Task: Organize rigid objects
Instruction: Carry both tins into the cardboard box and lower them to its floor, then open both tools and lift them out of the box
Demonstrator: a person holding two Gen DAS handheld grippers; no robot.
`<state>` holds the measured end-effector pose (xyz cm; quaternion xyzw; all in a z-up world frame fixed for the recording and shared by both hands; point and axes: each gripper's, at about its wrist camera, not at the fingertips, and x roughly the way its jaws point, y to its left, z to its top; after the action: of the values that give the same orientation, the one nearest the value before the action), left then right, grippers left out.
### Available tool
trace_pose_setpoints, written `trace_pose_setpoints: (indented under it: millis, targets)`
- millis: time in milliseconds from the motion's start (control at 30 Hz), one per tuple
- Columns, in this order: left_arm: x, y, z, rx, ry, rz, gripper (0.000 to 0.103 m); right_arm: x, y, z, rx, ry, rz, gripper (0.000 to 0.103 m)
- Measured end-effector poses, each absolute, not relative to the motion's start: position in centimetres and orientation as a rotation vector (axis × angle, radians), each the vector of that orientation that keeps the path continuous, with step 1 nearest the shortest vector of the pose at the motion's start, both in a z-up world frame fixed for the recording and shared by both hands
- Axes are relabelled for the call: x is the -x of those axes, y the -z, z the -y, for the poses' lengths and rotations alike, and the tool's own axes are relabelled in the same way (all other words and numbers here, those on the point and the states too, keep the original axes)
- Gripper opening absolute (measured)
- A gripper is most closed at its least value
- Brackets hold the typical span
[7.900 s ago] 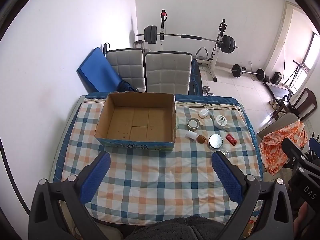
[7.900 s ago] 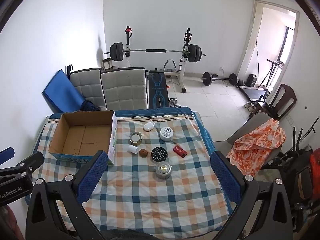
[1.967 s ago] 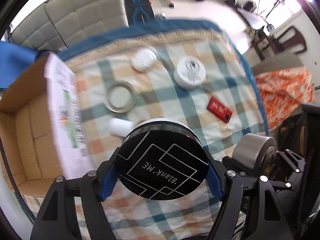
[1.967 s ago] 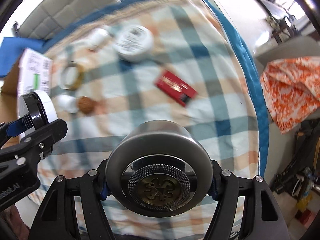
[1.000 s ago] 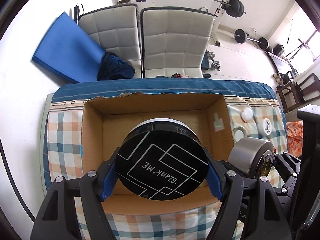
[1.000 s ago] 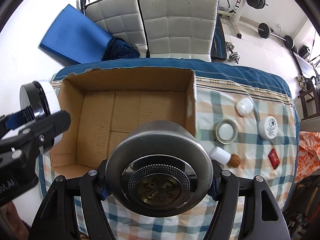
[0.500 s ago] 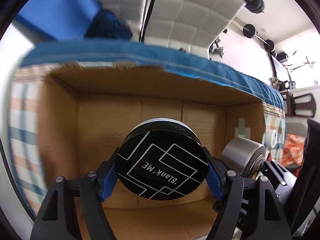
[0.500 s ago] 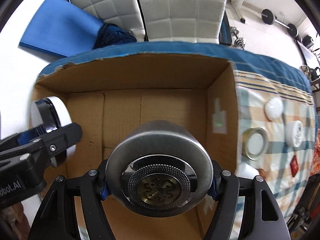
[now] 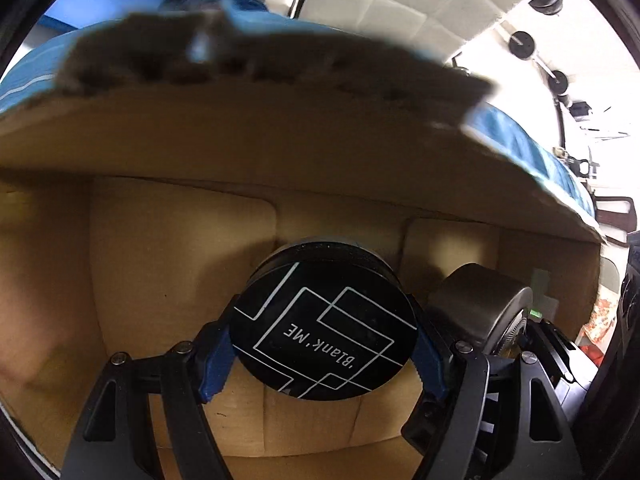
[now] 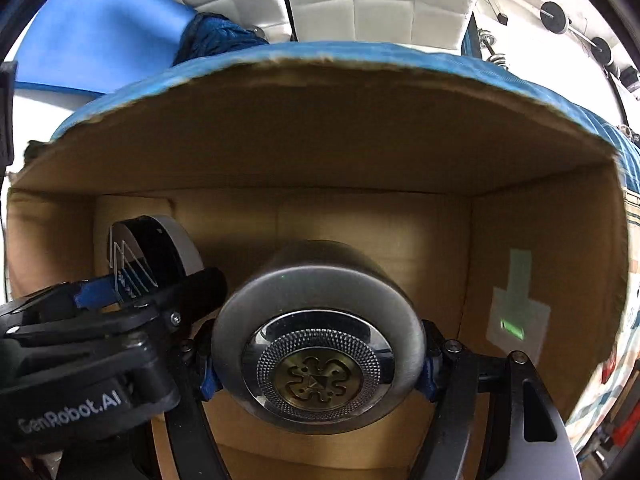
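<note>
Black round tin (image 9: pixel 322 324) pinched in left gripper (image 9: pixel 322 354), low inside cardboard box (image 9: pixel 168 240). Silver round tin (image 10: pixel 318 344) clamped in right gripper (image 10: pixel 318 364), just beside it, also inside box. Blue tablecloth (image 10: pixel 540 80) beyond far wall; white chairs (image 10: pixel 360 0) behind.

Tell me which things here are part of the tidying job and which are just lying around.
Part of the job:
black round tin in the left gripper
silver round tin in the right gripper
cardboard box

Just there:
white padded chairs
blue mat
barbell weights
</note>
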<state>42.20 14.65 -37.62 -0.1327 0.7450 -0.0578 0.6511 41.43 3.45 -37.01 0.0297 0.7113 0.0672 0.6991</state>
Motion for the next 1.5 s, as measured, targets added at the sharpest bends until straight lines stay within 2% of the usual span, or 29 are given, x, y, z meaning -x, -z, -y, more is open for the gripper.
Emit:
trace_pose_setpoints:
  millis: [100, 200, 267, 367, 533, 600, 700, 1500]
  targets:
    - [-42.4, 38.2, -14.5, 0.279, 0.115, -1.712, 0.074, -41.7, 37.9, -3.3, -0.051, -0.137, -1.595, 0.074]
    - [-42.7, 38.2, -14.4, 0.271, 0.108, -1.724, 0.078, -41.9, 37.9, -3.2, -0.039, -0.140, -1.594, 0.076]
    - [-42.8, 38.0, -14.6, 0.267, 0.097, -1.733, 0.079, -42.0, 37.7, -3.1, -0.029, -0.129, -1.598, 0.083]
    - [-42.7, 36.8, -14.7, 0.258, 0.089, -1.726, 0.083, -41.8, 36.9, -2.8, -0.039, -0.131, -1.603, 0.085]
    - [-41.7, 34.1, -14.8, 0.199, 0.076, -1.680, 0.098, -40.3, 34.8, -2.4, -0.042, -0.122, -1.595, 0.093]
    - [-41.1, 32.8, -15.0, 0.188, 0.064, -1.655, 0.101, -39.7, 33.9, -2.7, -0.051, -0.125, -1.591, 0.095]
    - [-39.6, 30.7, -15.4, 0.161, 0.052, -1.611, 0.102, -38.9, 32.4, -3.0, -0.038, -0.109, -1.574, 0.103]
    - [-26.2, 18.5, -16.5, 0.080, 0.031, -1.347, 0.103, -23.8, 19.3, -2.8, -0.044, -0.120, -1.394, 0.103]
